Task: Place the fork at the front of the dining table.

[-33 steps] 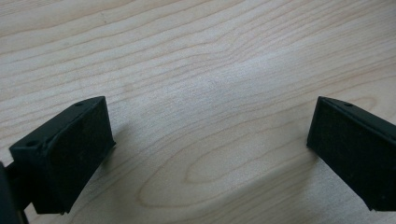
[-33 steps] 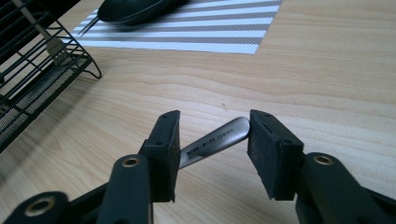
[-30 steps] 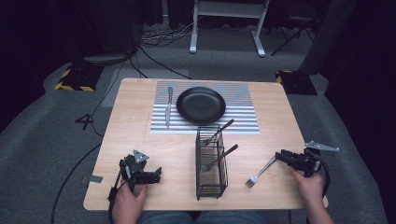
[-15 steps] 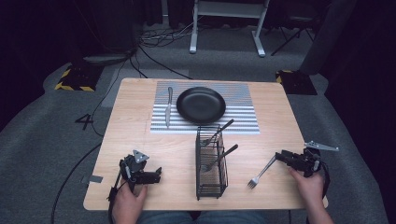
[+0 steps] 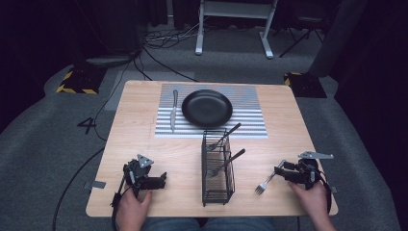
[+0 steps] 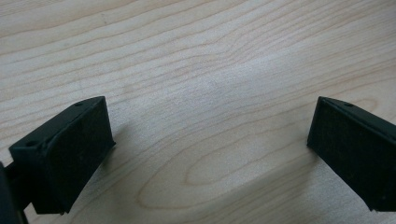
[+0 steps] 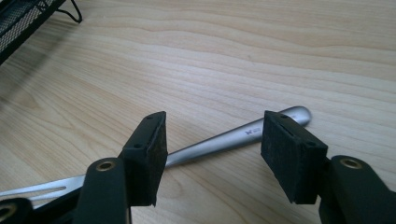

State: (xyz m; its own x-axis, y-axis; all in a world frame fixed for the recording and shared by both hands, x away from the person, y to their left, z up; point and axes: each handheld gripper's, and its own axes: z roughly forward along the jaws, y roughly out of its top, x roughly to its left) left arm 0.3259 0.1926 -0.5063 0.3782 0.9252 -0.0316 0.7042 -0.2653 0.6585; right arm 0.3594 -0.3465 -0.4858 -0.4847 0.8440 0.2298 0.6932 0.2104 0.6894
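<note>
A silver fork (image 5: 268,181) lies flat on the wooden table (image 5: 144,139) near its front right corner, tines toward the front edge. My right gripper (image 5: 281,171) hovers low over its handle. In the right gripper view the fork (image 7: 224,139) runs across under the gripper (image 7: 217,151). The jaws have just been opening and now stand apart, pressing on nothing. My left gripper (image 5: 162,179) rests at the front left, open over bare wood (image 6: 205,140).
A black wire basket (image 5: 217,166) with a few dark-handled utensils stands at the front centre, its corner also in the right gripper view (image 7: 23,23). Behind it a striped placemat (image 5: 250,120) carries a black plate (image 5: 207,108) and a knife (image 5: 173,109).
The right gripper has shifted a little over the fork's handle and its jaws have spread. The fork stays on the table. The left hand has not moved.
</note>
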